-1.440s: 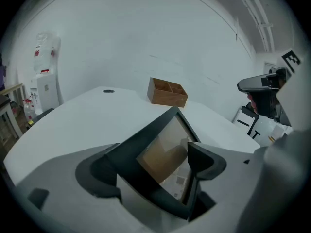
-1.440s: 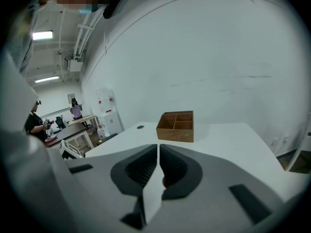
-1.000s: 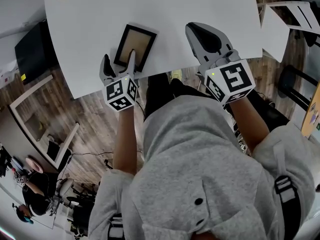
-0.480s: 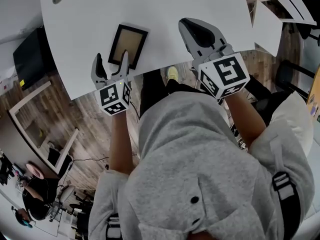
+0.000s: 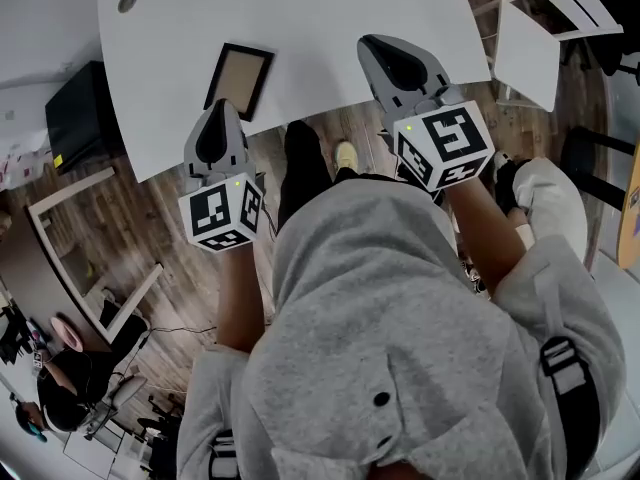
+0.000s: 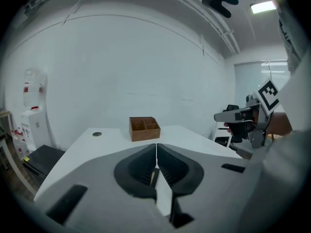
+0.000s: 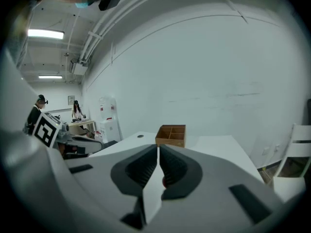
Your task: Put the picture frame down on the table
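The dark picture frame [image 5: 238,78] lies flat on the white table [image 5: 330,18], near its front edge. My left gripper [image 5: 218,133] hangs just in front of the frame, clear of it. Its jaws have just been closing and now meet with nothing between them, as the left gripper view [image 6: 156,146] shows. My right gripper [image 5: 395,63] is over the table's front right part, also shut and empty, its jaws touching in the right gripper view [image 7: 159,148]. The frame itself is hidden behind the jaws in both gripper views.
A wooden compartment box [image 6: 144,128] stands at the table's far side, with a round cable hole [image 5: 127,1] at the back left. A white chair [image 5: 530,43] stands to the right and a black cabinet [image 5: 80,113] to the left of the table.
The left gripper, open round the frame's near edge, has drawn back and risen, and its jaws have shut empty. The frame stays flat on the table. The right gripper shifted a little.
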A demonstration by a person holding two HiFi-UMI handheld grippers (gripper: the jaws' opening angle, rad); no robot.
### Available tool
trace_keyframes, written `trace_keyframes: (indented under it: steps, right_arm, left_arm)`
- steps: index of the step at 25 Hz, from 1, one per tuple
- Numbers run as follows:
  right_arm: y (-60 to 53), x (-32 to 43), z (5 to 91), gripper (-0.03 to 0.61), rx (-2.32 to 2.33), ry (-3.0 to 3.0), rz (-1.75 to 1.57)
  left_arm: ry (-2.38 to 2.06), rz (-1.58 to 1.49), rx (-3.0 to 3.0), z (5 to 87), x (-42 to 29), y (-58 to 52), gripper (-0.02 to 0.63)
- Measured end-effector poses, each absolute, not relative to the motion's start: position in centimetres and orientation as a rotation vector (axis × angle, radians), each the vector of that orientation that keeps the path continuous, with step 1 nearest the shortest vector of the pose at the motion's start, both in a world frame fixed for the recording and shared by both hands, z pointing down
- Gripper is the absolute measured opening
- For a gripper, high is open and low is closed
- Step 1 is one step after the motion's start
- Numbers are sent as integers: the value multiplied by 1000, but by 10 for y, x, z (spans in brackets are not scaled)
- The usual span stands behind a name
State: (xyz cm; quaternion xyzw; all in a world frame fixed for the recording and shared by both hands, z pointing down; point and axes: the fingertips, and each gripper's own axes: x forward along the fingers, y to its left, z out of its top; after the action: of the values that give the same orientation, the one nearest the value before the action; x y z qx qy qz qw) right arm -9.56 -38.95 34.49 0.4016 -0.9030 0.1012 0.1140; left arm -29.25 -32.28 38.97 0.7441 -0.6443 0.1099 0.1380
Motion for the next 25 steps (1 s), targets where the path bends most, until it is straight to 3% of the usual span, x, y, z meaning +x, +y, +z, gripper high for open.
trace_keyframes:
  steps: [11,25]
  right_arm:
    - [-328,-41,338,35,1232,-2638,301]
    - [-314,-77,330,35,1293,-2578,296]
  left_arm:
    - [-1936,354,2184,349,-245,-254,21]
    - [-1864,331,2260,335,-280,-255,21]
